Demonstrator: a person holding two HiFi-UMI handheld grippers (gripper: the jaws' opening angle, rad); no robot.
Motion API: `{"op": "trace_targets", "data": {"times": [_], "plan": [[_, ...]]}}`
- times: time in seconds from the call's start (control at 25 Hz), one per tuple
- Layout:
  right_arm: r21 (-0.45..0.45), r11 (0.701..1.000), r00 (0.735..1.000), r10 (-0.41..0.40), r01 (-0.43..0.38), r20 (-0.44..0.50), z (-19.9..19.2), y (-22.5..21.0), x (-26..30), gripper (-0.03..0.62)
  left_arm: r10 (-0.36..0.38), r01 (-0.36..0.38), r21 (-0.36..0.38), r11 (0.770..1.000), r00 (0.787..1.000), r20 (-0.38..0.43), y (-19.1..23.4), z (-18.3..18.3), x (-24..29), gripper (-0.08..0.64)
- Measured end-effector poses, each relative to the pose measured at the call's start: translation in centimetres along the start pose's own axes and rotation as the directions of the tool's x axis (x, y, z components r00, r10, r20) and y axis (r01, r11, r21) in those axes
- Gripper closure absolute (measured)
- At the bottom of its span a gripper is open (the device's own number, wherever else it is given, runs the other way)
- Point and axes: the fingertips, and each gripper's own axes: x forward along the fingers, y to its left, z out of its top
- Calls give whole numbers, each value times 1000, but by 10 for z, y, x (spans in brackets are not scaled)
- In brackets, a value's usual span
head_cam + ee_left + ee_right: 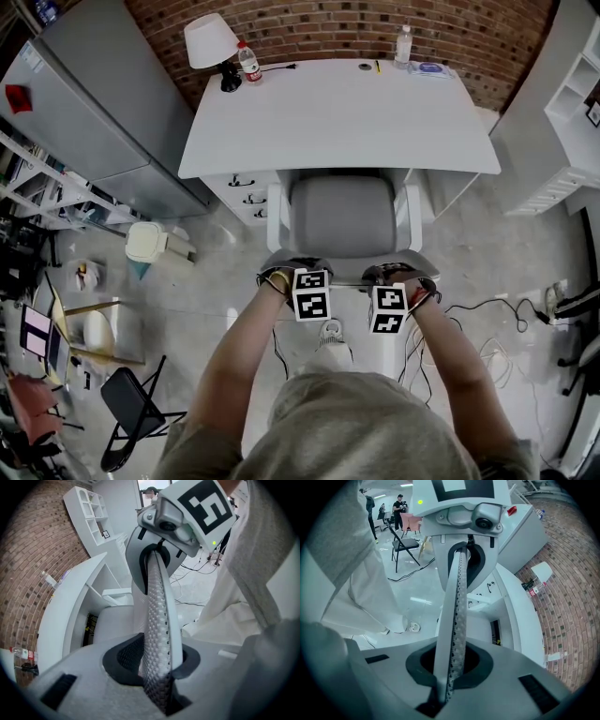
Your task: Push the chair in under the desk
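Brick-walled room, pale floor. A white bench (337,122) stands ahead, and the grey chair (342,220) sits partly under it, seat showing. My left gripper (157,677) and right gripper (450,677) each have fingers clamped on its mesh backrest (157,597), spaced apart for a straight push. Drawers (246,192) crowd the left armrest.

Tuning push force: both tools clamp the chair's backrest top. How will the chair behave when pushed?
The mesh backrest will probably flex first, since the left tool and right tool grip its thin top edge. On the glossy floor the chair likely slides or rolls easily; whether it has casters is unclear.
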Motion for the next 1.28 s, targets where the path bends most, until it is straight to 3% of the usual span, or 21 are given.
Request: {"op": "trace_targets", "data": {"times": [1.28], "plan": [[-10,1000,1000,-10,10,0,-5,-5,2,578,29,-29,5,1000,1000,0,6,2,2,465]]}}
